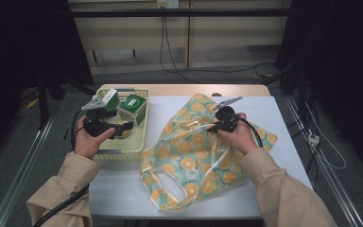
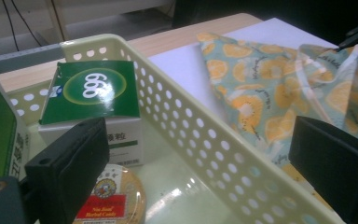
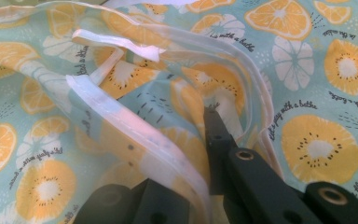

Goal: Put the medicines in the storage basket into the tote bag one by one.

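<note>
The bag (image 1: 203, 151) is showing off a pale teal print with orange and white citrus slices plus little black script, trimmed in white. The basket (image 1: 139, 137) is looking pale yellow, holding a green-and-white box (image 1: 132, 108) and a round tin (image 2: 109, 198) wearing a red-and-gold label.

Perforated cream plastic basket (image 1: 142, 126) left on white table (image 1: 274, 113); green-topped box (image 1: 132, 108) and round tin (image 2: 114, 198) inside; orange-print fabric bag (image 1: 194, 161) right.
</note>
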Available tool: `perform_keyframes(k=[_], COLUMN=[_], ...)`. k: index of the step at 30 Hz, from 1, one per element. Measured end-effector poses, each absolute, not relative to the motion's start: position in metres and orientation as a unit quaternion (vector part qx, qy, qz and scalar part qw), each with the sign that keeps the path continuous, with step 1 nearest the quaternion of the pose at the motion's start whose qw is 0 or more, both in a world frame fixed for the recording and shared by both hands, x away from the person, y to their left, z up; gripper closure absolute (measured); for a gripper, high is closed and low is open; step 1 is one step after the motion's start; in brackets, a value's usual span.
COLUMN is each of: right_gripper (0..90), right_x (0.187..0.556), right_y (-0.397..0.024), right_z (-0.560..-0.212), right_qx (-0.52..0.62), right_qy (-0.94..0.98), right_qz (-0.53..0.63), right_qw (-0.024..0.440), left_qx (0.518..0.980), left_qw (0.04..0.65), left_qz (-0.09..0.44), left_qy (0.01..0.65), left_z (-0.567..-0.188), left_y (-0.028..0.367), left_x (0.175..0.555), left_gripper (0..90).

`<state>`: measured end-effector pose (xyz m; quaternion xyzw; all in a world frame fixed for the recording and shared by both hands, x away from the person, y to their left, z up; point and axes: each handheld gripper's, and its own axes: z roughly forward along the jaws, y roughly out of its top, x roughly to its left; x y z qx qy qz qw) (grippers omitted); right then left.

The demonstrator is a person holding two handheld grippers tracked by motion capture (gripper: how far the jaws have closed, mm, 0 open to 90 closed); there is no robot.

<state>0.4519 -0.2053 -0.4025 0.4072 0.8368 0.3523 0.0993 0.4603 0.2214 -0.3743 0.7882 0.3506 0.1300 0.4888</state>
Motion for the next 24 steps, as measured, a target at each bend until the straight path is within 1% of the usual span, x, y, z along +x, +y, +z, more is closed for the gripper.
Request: perform_keyframes(k=[8,14,24], right_gripper=[89.5,89.5,89.5], right_x=[0.453,0.452,0.453], right_y=[-0.207,-0.207,-0.207], right_z=[-0.402,-0.401,-0.401], right_qx=[0.408,0.406,0.407], right_qy=[0.836,0.836,0.834], right_qz=[0.355,0.357,0.360], right_qw=[0.097,0.097,0.096], left_qx=[0.787,0.790,0.799], left_qw=[0.487,0.486,0.471], left_qz=[0.137,0.133,0.143], left_qy=[0.353,0.350,0.347], left_z=[-0.375,-0.377,-0.377], left_y=[0.223,0.221,0.221], left_x=[0.468,0.470,0.478], left_gripper=[5.1,5.1,5.1])
